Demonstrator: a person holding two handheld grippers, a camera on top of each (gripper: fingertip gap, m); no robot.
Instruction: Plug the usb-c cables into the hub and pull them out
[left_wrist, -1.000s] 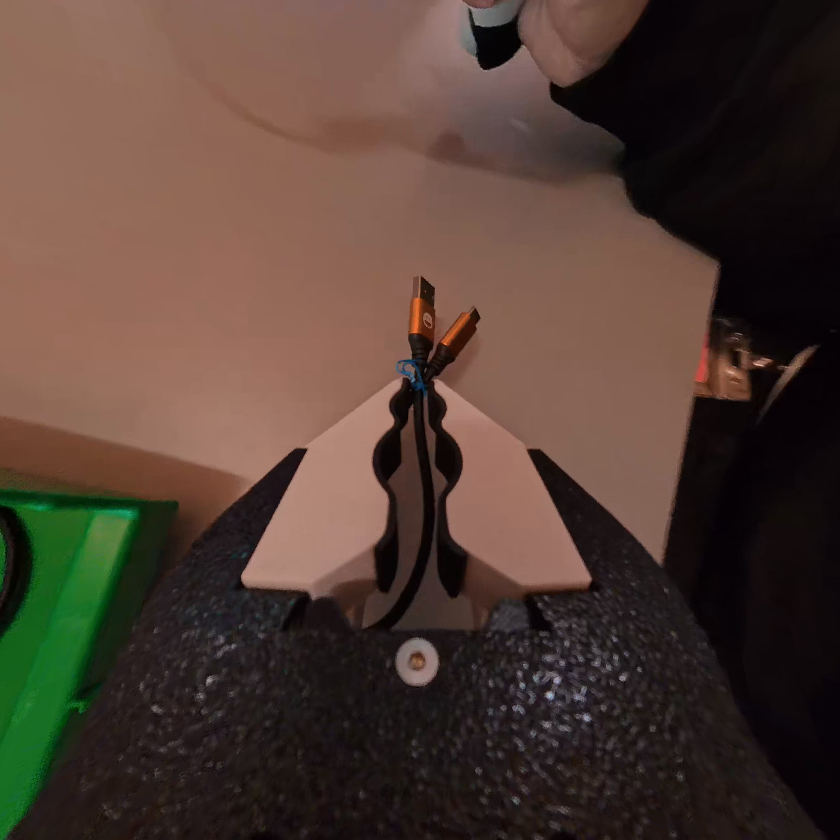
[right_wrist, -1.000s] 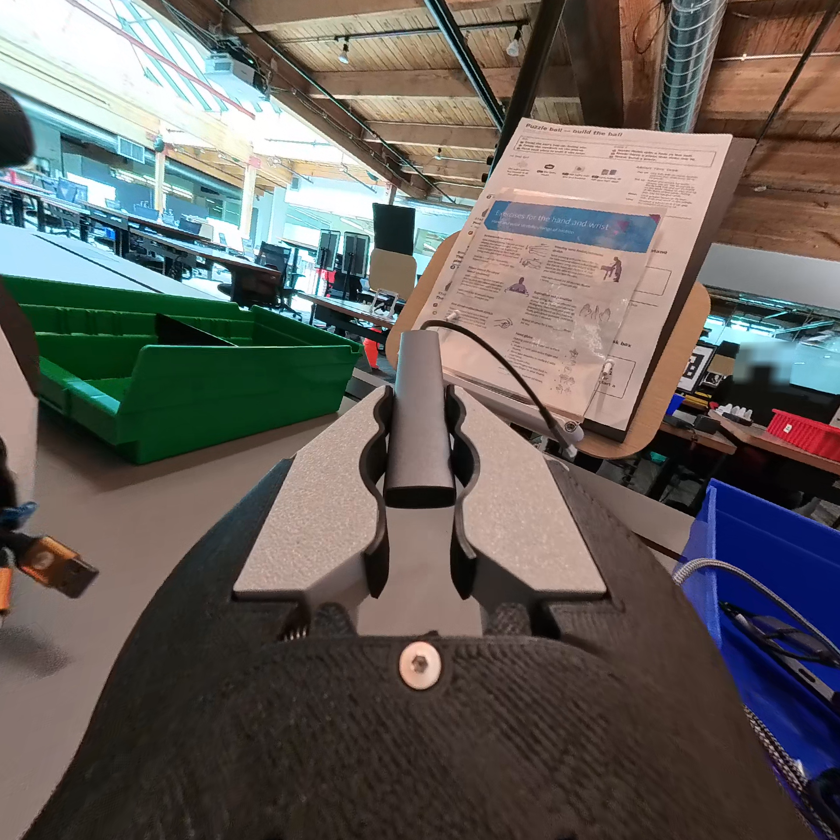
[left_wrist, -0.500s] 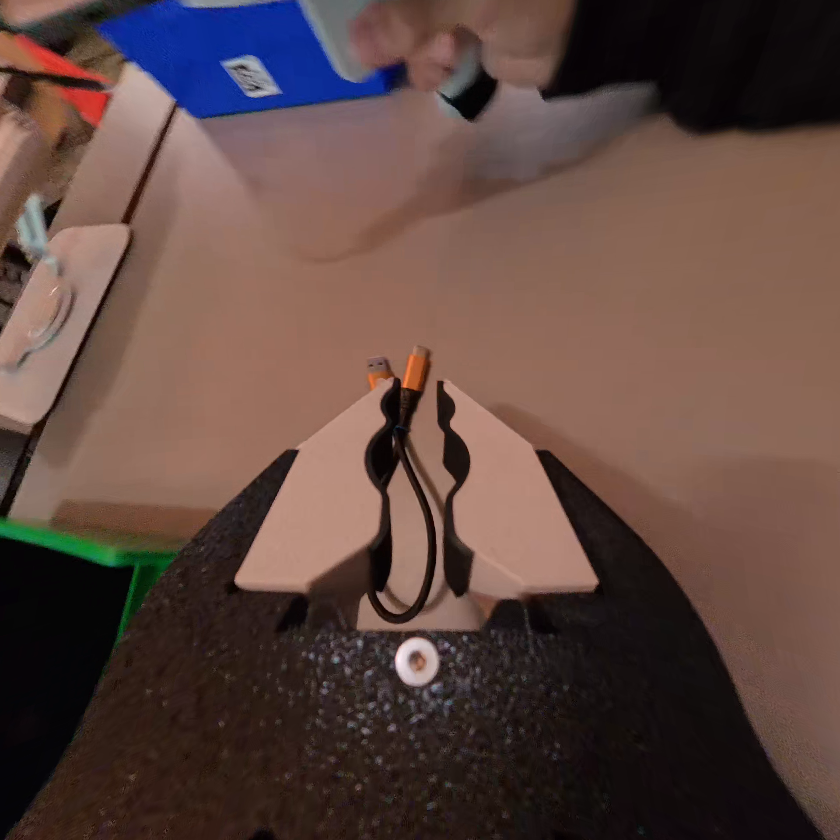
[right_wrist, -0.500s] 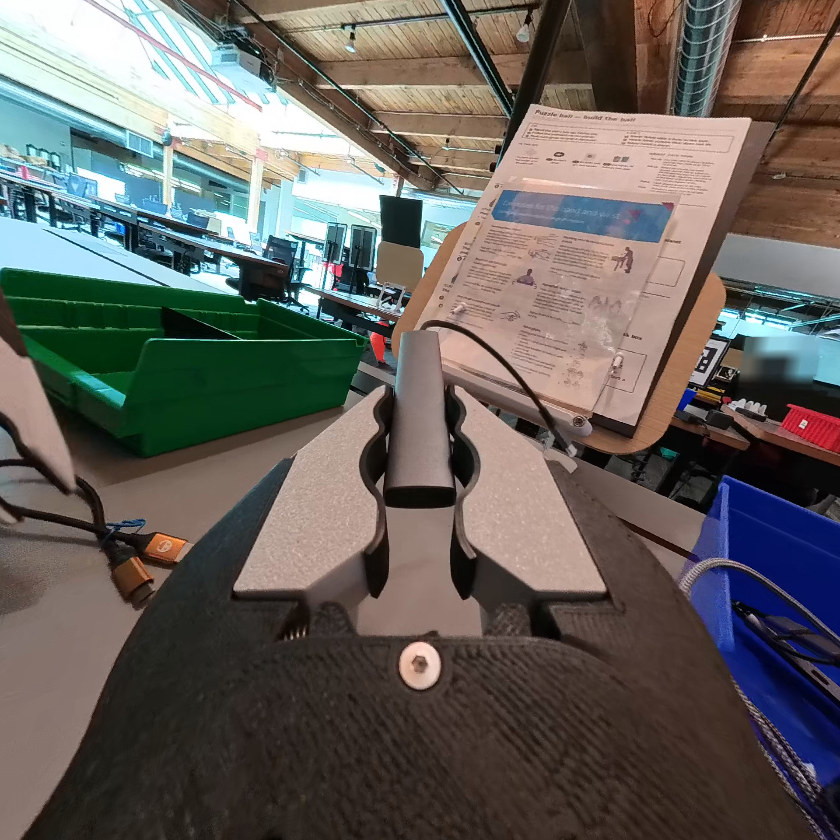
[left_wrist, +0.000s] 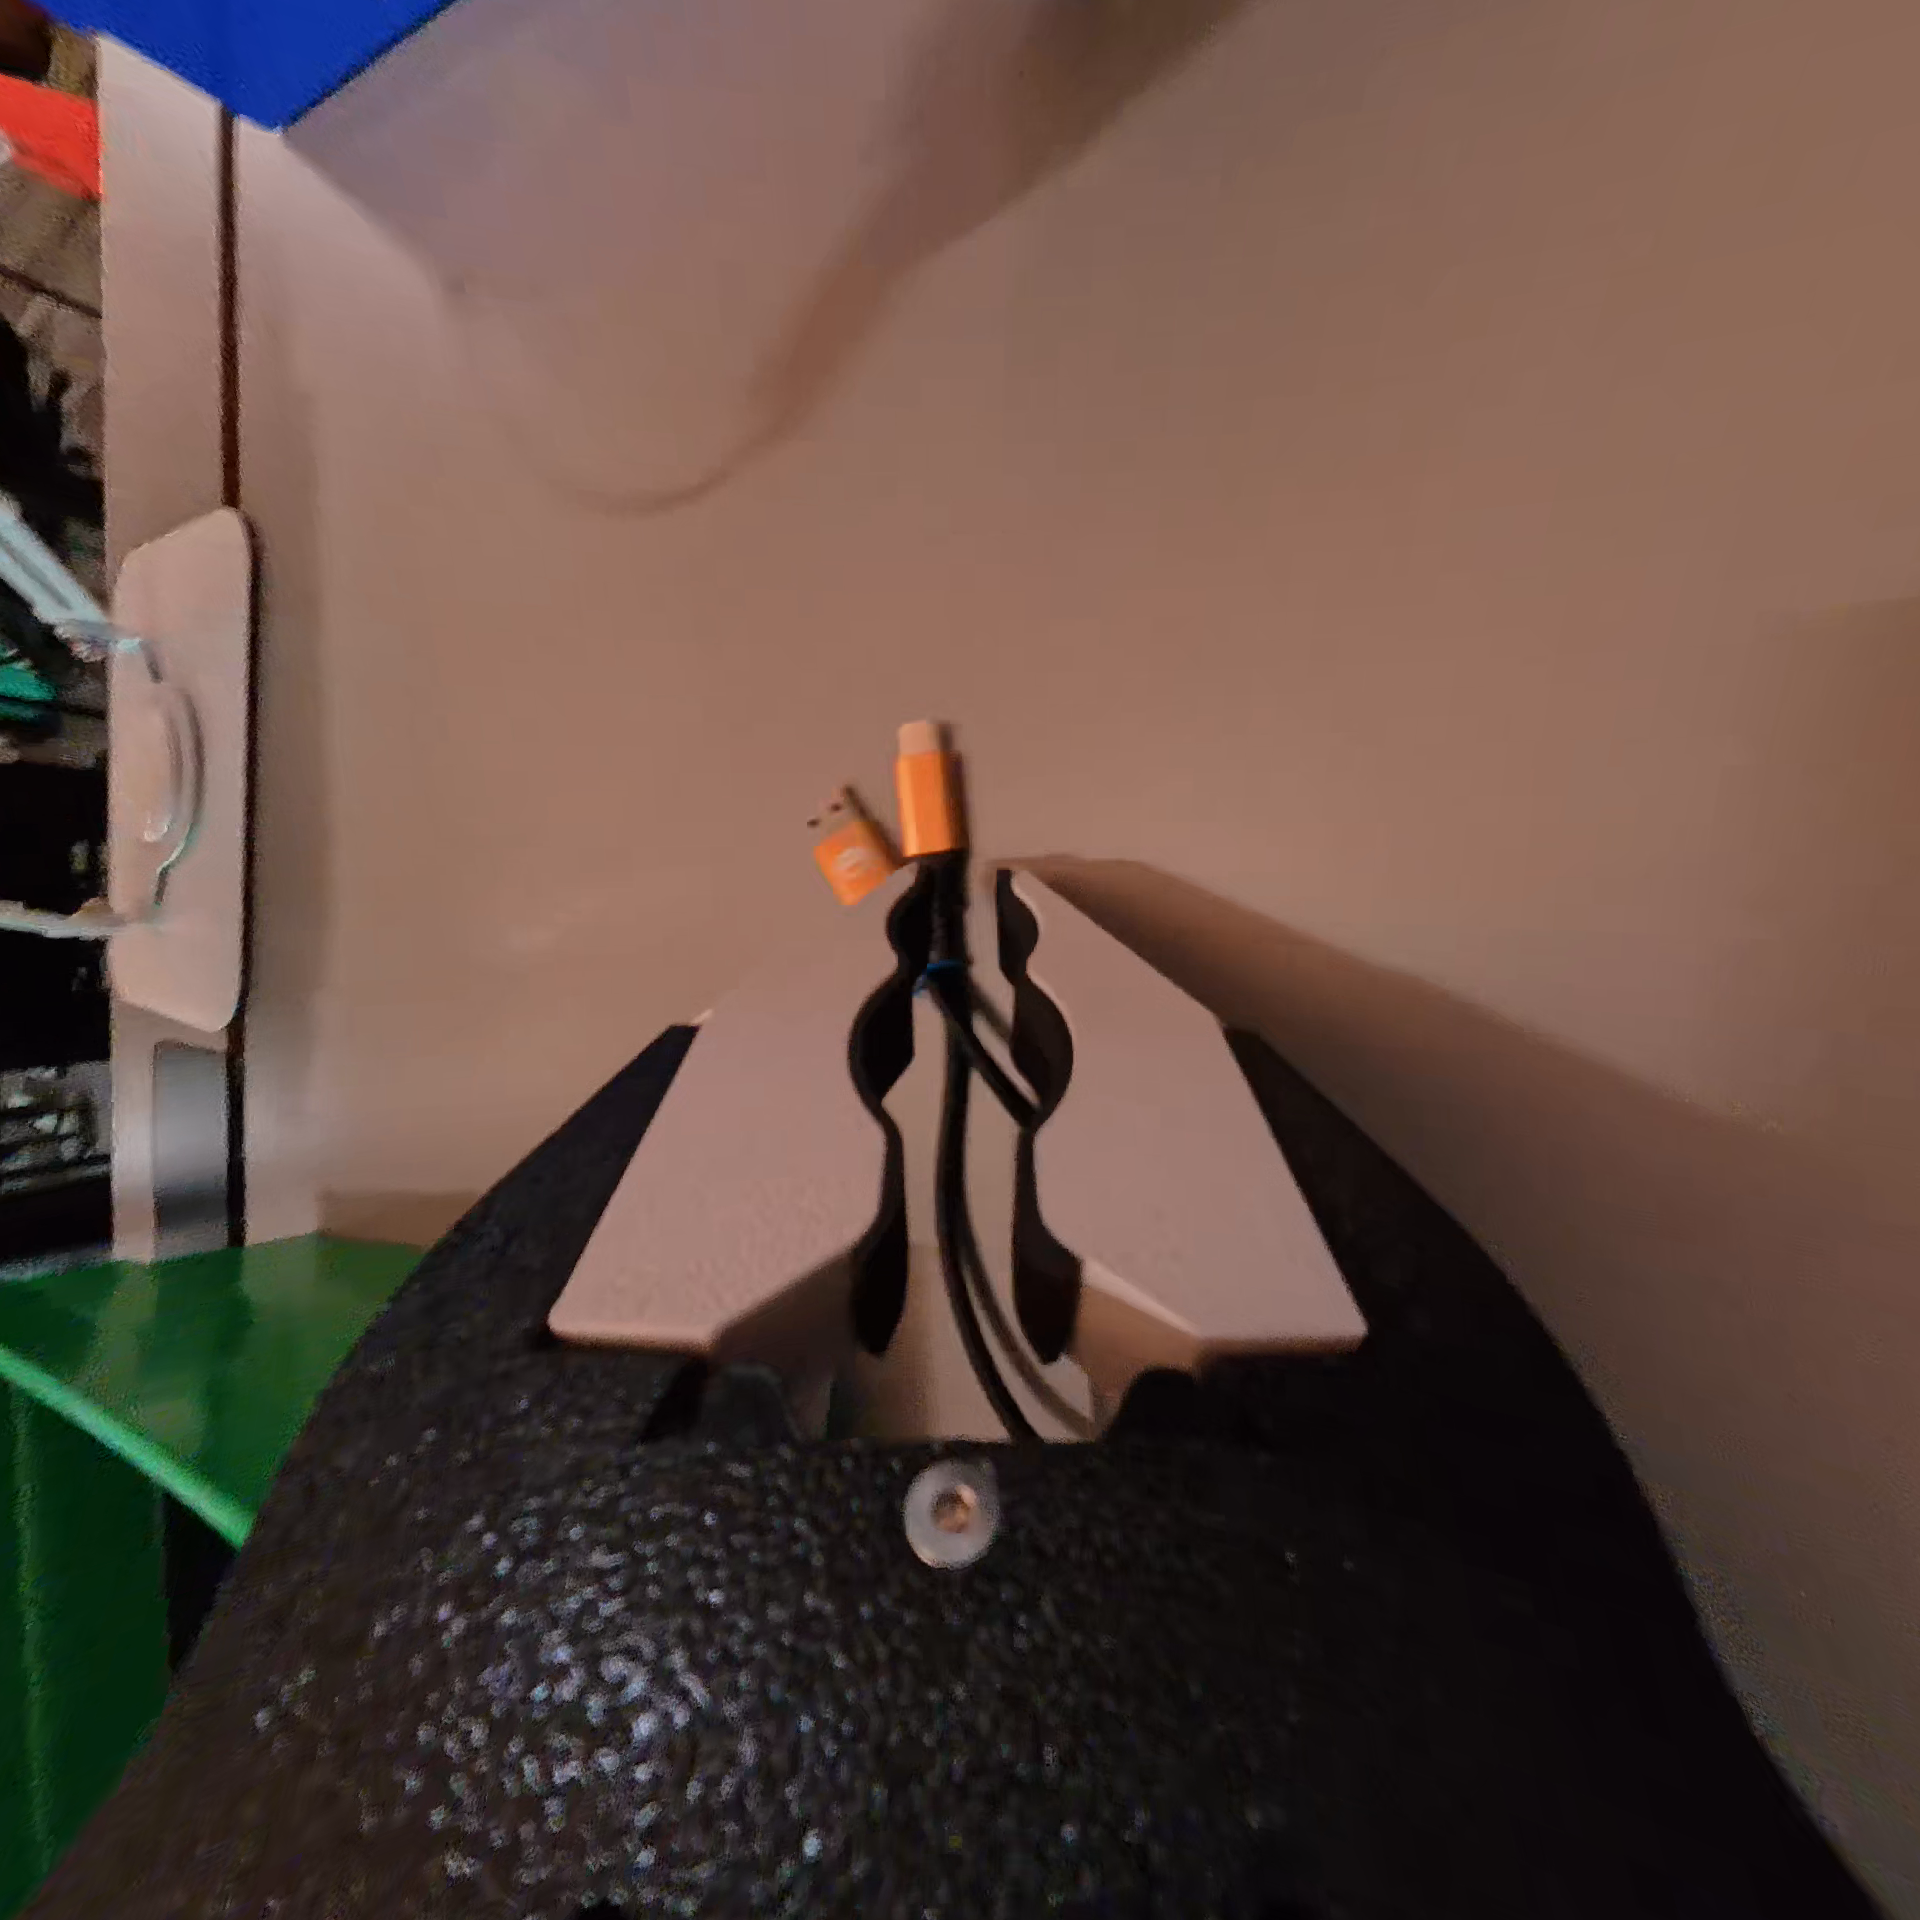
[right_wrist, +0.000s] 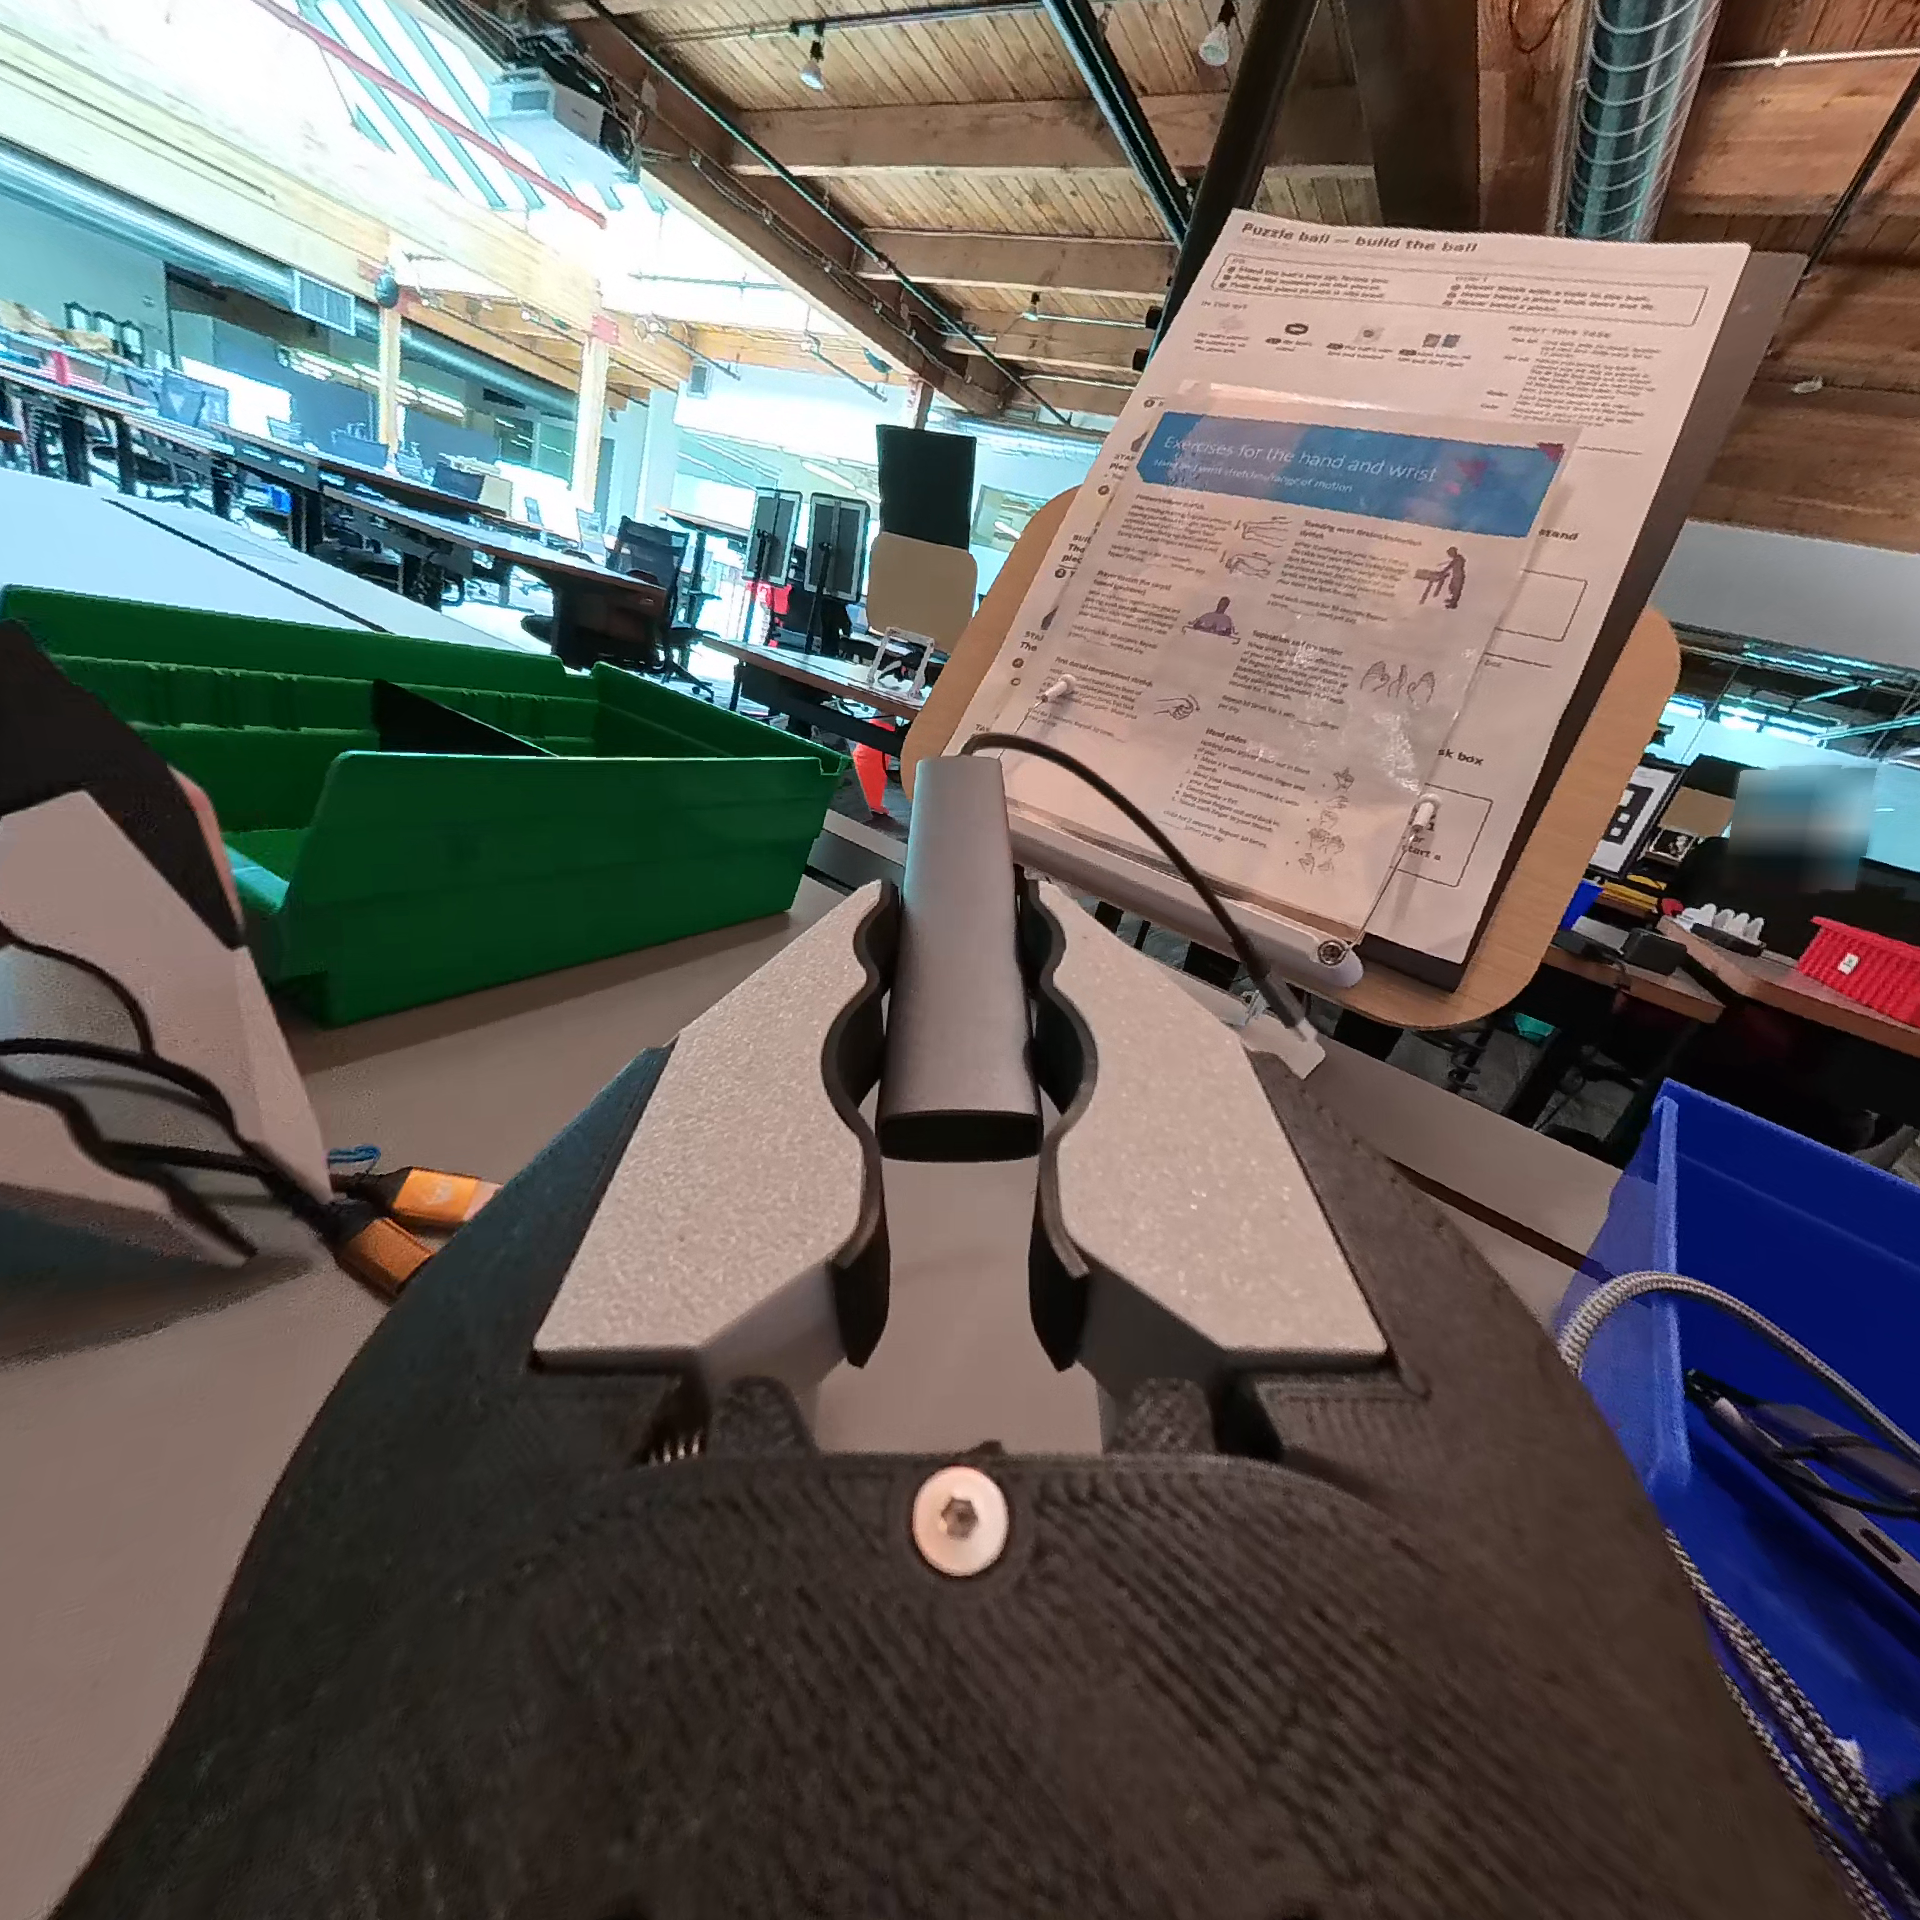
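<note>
The left gripper (left_wrist: 951, 883) is closed on a black braided cable (left_wrist: 951, 1164) just behind its two orange-sleeved plugs, and the right gripper (right_wrist: 958, 904) is clamped around the grey hub (right_wrist: 958, 966), which stands up between the fingers with its thin black lead (right_wrist: 1164, 842) arching off toward the document stand (right_wrist: 1538, 935). The main risk, as I judge it, is that the cable is pinched by its cord rather than by a plug body, so the plugs can swivel or fold back when pressed against a port; the USB-C plug (left_wrist: 928, 795) points straight ahead, but the wider plug (left_wrist: 852, 854) beside it splays to the left and could foul the hub's side first. A blue tie (left_wrist: 940, 971) binds the two strands, which keeps them from separating. The hub's ports are not visible in either view, so alignment cannot be checked, and the hub's long smooth body could twist in the grip under a sideways push. From the right wrist view the plugs hang low over the tabletop (right_wrist: 125, 1558), left of the hub and near it but not touching. A green bin (right_wrist: 520, 831) sits behind and a blue bin (right_wrist: 1766, 1299) to the right.
</note>
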